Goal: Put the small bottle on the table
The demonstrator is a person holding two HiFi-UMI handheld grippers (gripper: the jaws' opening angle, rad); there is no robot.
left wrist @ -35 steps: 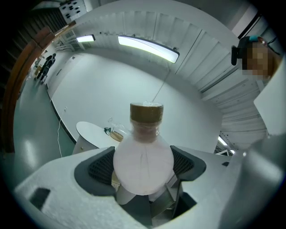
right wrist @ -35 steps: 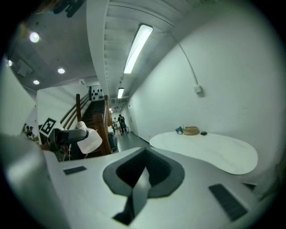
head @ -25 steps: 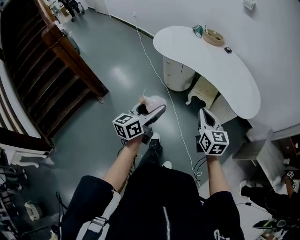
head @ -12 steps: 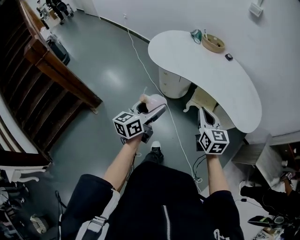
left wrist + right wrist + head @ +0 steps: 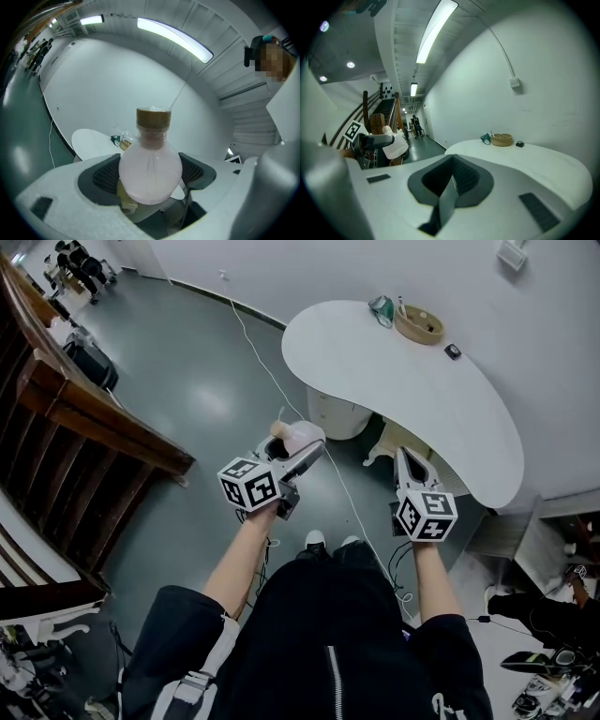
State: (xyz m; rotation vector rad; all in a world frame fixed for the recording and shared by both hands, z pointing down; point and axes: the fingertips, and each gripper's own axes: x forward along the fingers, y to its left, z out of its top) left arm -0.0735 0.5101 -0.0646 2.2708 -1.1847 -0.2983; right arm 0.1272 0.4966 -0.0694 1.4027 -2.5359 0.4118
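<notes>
A small round pink bottle (image 5: 150, 171) with a brown cap sits between the jaws of my left gripper (image 5: 151, 174), which is shut on it. In the head view the small bottle (image 5: 302, 437) is carried above the floor, left of the white table (image 5: 375, 362). My right gripper (image 5: 409, 465) is held beside the table's near edge with its jaws pressed together and nothing between them. The right gripper view shows the white table (image 5: 543, 161) ahead and the bottle (image 5: 396, 146) at the left.
A round wooden bowl (image 5: 419, 326), a green item (image 5: 380, 307) and a small black object (image 5: 453, 352) lie at the table's far end by the wall. A white cable (image 5: 281, 395) runs over the floor. A wooden staircase railing (image 5: 84, 418) stands at left.
The person has stepped forward: the table now lies closer and further left in the head view. Both grippers keep the same pose, the bottle still held in the left one.
</notes>
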